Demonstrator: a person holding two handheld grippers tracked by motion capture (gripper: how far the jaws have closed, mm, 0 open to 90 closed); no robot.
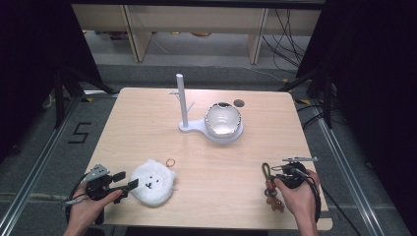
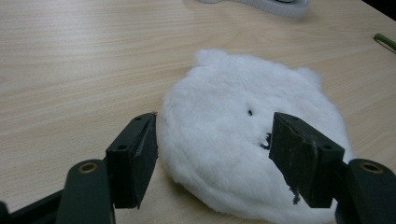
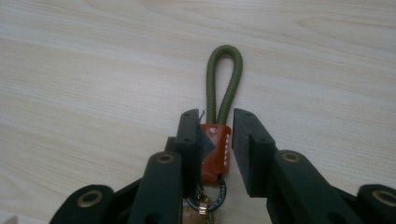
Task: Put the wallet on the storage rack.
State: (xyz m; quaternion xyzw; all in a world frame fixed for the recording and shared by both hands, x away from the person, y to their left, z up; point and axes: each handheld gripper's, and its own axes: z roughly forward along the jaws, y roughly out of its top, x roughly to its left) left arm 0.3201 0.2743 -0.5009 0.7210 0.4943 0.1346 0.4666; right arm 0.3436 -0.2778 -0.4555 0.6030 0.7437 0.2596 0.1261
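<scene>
Here, the left tongs stand spread, straddling the near edge of the white plush without pinching it. The right tongs bracket the keychain's orange tab, one jaw touching, a slight gap at the other. Both items lie flat at the desk's near edge; the hanger stand is well beyond. Judged: grasping begun, lifting and hanging remain.

The right gripper hid the keychain's lower end; the plush's near rim sat behind the left gripper's pads
</scene>
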